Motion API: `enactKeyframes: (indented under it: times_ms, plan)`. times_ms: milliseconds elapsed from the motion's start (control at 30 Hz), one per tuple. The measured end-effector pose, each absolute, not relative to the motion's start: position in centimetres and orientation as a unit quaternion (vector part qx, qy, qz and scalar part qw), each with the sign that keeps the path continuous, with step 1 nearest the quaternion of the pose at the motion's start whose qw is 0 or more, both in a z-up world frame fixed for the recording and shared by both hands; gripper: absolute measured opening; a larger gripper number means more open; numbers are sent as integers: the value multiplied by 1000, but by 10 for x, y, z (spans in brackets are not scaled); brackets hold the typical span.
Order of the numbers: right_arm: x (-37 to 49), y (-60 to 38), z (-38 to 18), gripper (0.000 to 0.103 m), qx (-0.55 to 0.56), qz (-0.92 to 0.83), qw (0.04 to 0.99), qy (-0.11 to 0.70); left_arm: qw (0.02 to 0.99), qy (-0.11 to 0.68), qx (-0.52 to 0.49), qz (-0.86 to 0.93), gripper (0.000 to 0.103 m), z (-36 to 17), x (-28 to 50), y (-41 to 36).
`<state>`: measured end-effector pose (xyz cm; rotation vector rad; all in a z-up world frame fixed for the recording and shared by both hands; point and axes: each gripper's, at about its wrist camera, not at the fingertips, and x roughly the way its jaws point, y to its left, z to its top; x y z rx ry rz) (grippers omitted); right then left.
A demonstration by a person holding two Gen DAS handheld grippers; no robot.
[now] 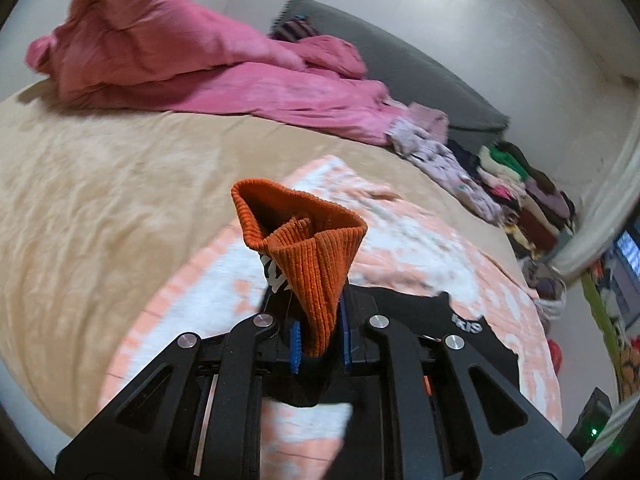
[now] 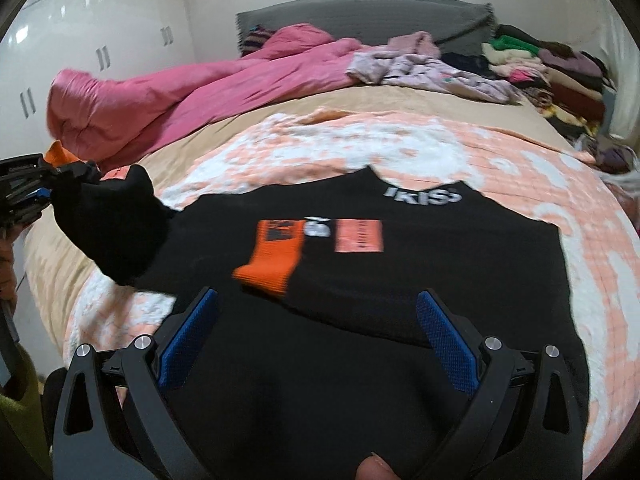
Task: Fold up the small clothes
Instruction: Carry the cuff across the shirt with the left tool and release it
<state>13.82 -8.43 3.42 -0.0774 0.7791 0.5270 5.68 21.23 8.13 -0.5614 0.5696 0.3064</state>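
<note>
Left claw (image 1: 320, 340) clamps orange cuff (image 1: 304, 236) of soft, light black garment (image 2: 360, 280) | right claw (image 2: 316, 332) gapes empty above it | grip hems.

A peach-and-white blanket (image 2: 400, 148) covered the near part of the tan bedsheet (image 1: 100, 168). Behind that blanket lay a crumpled pink duvet (image 2: 160, 96), to its far right a stack of clothes (image 2: 552, 68) (colours mixed), and a grey headboard (image 2: 360, 12) beyond.
</note>
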Motion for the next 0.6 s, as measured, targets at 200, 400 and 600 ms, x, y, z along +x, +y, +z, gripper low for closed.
enactKeyframes:
  times_ms: [200,400,600]
  plan:
    - [145,-128,36,98,-3,222,900,376,920,295,-237,101,7,83,85,158]
    - [149,-167,39,98,27,194,908,370,923,320,-206,59,7,74,110,108]
    - [154,-202,37,98,53,164,912,372,917,352,-189,23,7,55,132,66]
